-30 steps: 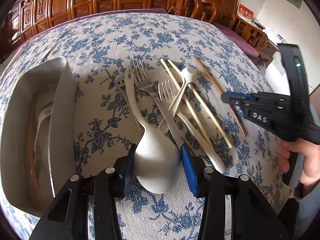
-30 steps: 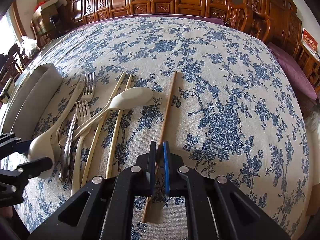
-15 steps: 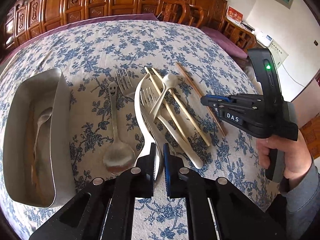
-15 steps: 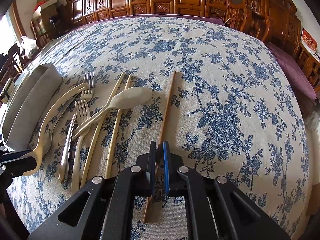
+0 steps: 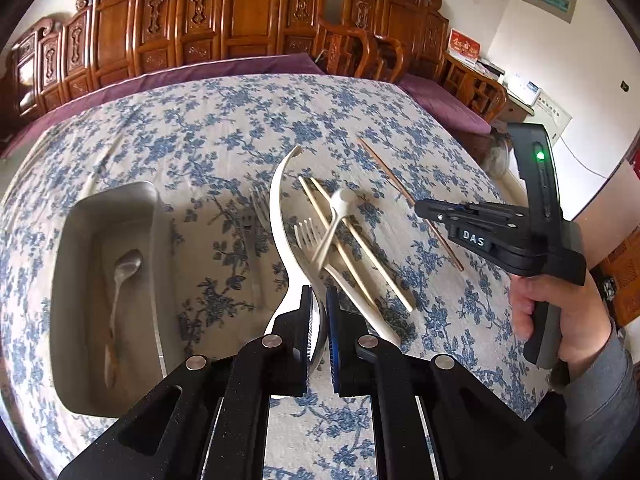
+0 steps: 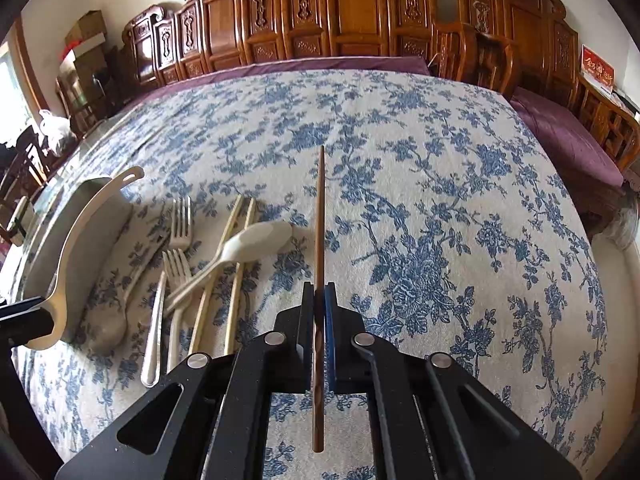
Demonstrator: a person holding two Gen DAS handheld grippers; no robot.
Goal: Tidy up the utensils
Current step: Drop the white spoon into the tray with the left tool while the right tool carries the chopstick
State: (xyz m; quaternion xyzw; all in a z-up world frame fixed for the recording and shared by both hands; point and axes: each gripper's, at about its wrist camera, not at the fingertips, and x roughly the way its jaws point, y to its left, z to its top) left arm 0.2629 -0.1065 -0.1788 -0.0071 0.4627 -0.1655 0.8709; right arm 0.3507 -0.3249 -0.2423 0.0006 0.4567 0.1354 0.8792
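Though its bowl is hidden, white spoon (image 5: 278, 216) in left claw (image 5: 319, 334); brown chopstick (image 6: 319, 216) in right claw (image 6: 319, 334).

My right tongs (image 6: 319, 312) are clamped on a brown chopstick (image 6: 319, 216), which runs straight ahead from between the pads and is lifted off the floral cloth on the desk (image 6: 440, 184). To its left lie a cream spoon (image 6: 256, 240) across two pale chopsticks (image 6: 236, 248), two forks (image 6: 180, 220) and a metal spoon (image 6: 154, 336). At the far left my left tongs (image 6: 24, 320) grip a big cream spoon (image 6: 76, 240) edge-on, in front of a metal tray (image 6: 92, 240).
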